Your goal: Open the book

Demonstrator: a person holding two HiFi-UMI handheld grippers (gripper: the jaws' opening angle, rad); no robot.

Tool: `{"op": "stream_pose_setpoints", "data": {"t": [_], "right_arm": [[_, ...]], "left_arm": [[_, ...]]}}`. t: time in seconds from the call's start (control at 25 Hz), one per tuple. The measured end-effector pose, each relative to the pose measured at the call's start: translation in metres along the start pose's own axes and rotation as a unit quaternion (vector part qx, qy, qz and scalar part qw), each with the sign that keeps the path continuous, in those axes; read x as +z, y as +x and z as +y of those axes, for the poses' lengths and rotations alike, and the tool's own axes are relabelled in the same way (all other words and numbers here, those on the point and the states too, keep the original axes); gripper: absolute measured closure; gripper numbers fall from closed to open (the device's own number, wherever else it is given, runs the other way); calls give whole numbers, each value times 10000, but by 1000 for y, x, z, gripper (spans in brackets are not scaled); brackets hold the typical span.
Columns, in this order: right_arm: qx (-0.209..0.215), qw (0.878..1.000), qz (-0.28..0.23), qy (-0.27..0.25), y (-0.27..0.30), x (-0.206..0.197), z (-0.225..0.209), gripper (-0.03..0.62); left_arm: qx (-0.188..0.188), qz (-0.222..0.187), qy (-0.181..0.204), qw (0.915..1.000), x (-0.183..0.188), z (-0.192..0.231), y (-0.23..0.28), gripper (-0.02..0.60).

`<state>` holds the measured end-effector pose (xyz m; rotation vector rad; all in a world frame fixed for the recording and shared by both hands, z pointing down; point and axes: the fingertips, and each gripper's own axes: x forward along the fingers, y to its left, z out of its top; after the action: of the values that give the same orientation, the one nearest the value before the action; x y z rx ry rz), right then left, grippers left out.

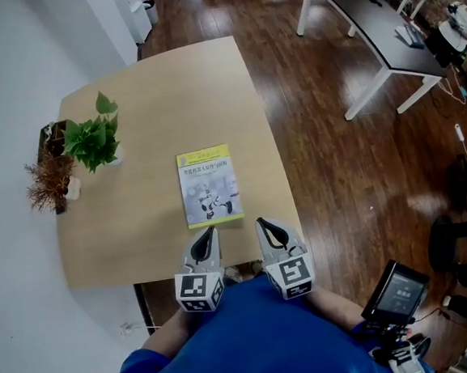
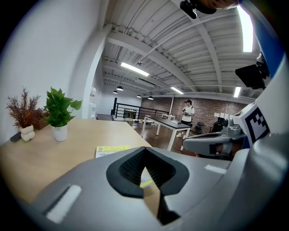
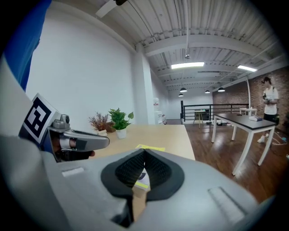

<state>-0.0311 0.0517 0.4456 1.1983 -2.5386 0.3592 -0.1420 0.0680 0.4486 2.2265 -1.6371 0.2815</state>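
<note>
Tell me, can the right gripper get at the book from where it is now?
Probably yes: the right gripper sits just short of the book's near right corner, with only bare table between them.

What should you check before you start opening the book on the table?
1. Yellow-and-grey paperback book lies closed, cover up, on the pale wooden table: ok.
2. Left hand-held gripper empty, jaws together: ok.
3. Right hand-held gripper empty, jaws together: ok.
4. A gripper on the book's edge: not ok, both tips are just short of its near edge.
5. Green potted plant and dried reddish plant out of the way: ok, they stand at the table's far left.
6. Which side is the spine: cannot tell.
</note>
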Motion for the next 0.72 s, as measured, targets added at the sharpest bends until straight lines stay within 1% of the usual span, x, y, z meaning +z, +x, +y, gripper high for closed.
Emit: {"op": "stream_pose_setpoints", "data": {"t": [0.24, 0.36, 0.56, 0.72], "right_arm": [[145, 9995, 208, 206, 24, -10, -32, 591], [286, 9983, 359, 352, 36, -19, -41, 591], [464, 9959, 617, 477, 53, -37, -56, 591], [490, 9941, 814, 528, 63, -50, -57, 591]], "left_arm": [[81, 304, 58, 9995, -1, -5, 44, 575], [194, 558, 83, 9982, -9, -4, 56, 575], [357, 822, 91, 9959, -15, -2, 79, 575], [339, 995, 86, 9944, -26, 3, 89, 575]]}}
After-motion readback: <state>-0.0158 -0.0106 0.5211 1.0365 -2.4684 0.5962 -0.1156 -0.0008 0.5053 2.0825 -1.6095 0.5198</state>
